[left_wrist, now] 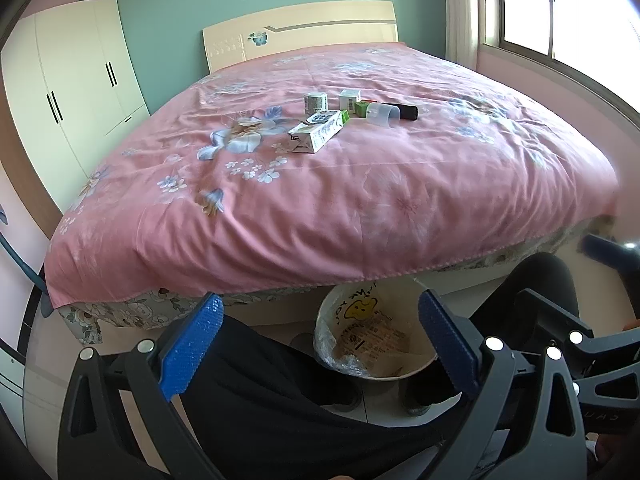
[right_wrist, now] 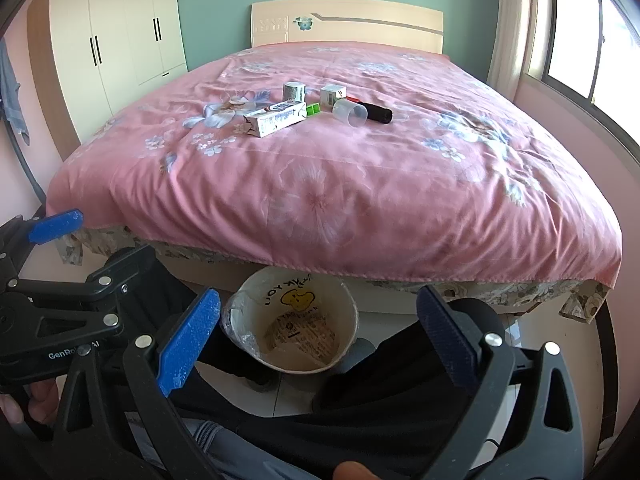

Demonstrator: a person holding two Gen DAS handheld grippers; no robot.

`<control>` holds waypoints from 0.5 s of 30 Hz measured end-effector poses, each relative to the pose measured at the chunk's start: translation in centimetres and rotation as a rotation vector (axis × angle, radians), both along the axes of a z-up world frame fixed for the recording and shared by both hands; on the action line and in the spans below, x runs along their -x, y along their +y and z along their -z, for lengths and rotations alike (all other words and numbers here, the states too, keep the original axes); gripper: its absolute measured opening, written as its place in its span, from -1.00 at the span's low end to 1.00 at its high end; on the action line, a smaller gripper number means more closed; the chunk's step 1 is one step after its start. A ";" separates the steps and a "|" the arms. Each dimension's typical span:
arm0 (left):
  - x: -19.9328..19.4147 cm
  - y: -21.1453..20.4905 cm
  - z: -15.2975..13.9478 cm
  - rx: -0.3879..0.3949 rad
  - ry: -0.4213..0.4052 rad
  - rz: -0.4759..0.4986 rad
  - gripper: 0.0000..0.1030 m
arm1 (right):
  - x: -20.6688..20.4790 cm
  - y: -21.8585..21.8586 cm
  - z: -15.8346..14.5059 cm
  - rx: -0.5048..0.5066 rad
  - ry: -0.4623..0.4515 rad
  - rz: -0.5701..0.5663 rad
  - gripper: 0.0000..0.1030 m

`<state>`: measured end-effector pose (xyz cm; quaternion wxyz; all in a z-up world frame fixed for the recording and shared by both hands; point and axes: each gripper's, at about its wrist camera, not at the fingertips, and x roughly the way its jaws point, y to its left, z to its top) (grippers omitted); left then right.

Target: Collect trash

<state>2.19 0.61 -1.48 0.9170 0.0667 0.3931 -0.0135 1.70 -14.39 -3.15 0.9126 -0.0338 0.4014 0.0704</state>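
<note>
Collecting has not begun, by the look of it: both tools hang low over the person's lap at the foot of the bed (right_wrist: 320,200), and all the litter lies far off on the pink quilt. The left hand-held gripper (left_wrist: 320,344) has its blue fingers spread wide with nothing between them; the right hand-held gripper (right_wrist: 318,340) is likewise spread and empty. From the right wrist view the trash sits in a cluster at about 12 o'clock: a long white carton (right_wrist: 276,118) nearest, a small patterned can (right_wrist: 295,91) behind it, a green block (right_wrist: 313,109), a little white box (right_wrist: 333,94), a clear plastic cup (right_wrist: 351,113) on its side and a black cylinder (right_wrist: 376,113) touching it. The bin (right_wrist: 294,324), lined with a printed plastic bag, stands on the floor between the person's knees at 6 o'clock; only the bag shows inside it. The next move calls for a long reach forward, probably to the carton first.
</note>
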 end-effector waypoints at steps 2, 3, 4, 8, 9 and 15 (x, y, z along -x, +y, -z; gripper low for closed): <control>-0.5 0.1 0.0 0.005 0.001 -0.001 0.93 | -1.0 -0.2 -0.2 -0.004 0.007 -0.003 0.88; -0.7 0.0 0.1 0.006 0.003 -0.002 0.93 | -1.3 -0.2 -0.2 -0.005 0.009 -0.004 0.88; -1.0 0.0 0.1 0.008 0.007 -0.003 0.93 | -1.6 -0.2 -0.2 -0.005 0.012 -0.006 0.88; -2.2 0.3 0.2 0.019 0.023 0.003 0.93 | -3.1 0.0 -0.2 -0.005 0.024 -0.019 0.88; -2.5 0.3 0.2 0.020 0.021 0.006 0.93 | -3.4 0.0 -0.3 -0.006 0.023 -0.021 0.88; -4.6 0.3 -0.3 0.015 0.017 0.020 0.93 | -5.7 0.1 -0.6 -0.019 0.024 -0.045 0.88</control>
